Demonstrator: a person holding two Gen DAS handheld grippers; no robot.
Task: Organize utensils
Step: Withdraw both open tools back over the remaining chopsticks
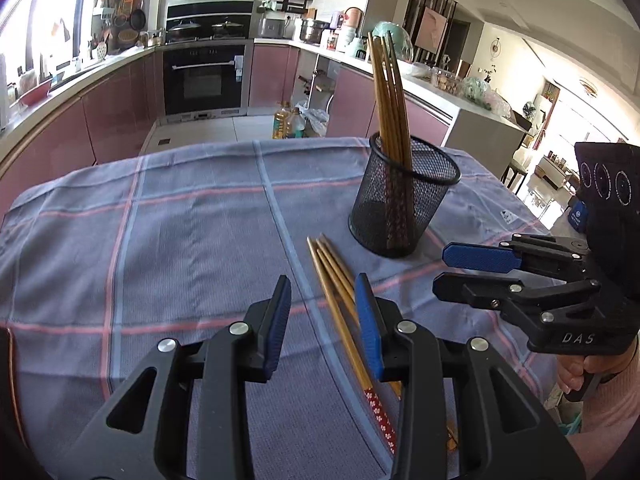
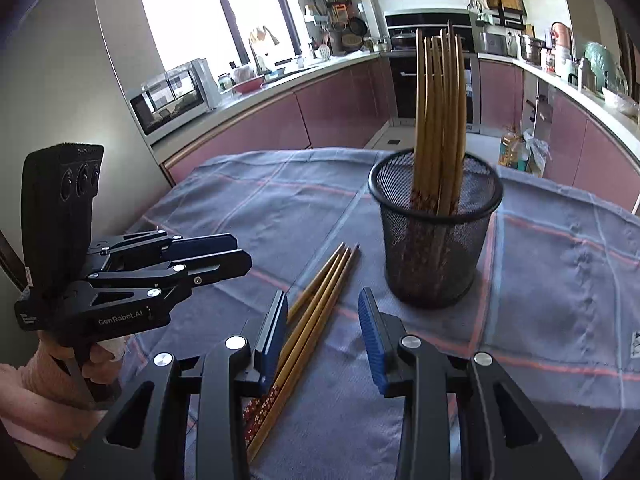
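A black mesh cup [image 1: 404,200] [image 2: 436,236] stands upright on the checked cloth and holds several wooden chopsticks [image 1: 390,96] [image 2: 440,112]. Three loose chopsticks [image 1: 340,304] [image 2: 316,312] with red patterned ends lie on the cloth in front of the cup. My left gripper [image 1: 324,320] is open and empty above the cloth, its right finger over the loose chopsticks. My right gripper [image 2: 322,336] is open and empty, its left finger over the same chopsticks. Each gripper shows in the other's view, the right one [image 1: 460,268] and the left one [image 2: 236,252].
The blue-grey cloth [image 1: 160,240] [image 2: 560,280] covers the table, with its far edge behind the cup. Beyond are kitchen counters, an oven [image 1: 204,76] and oil bottles on the floor [image 1: 286,120]. A microwave [image 2: 172,96] sits on the left counter.
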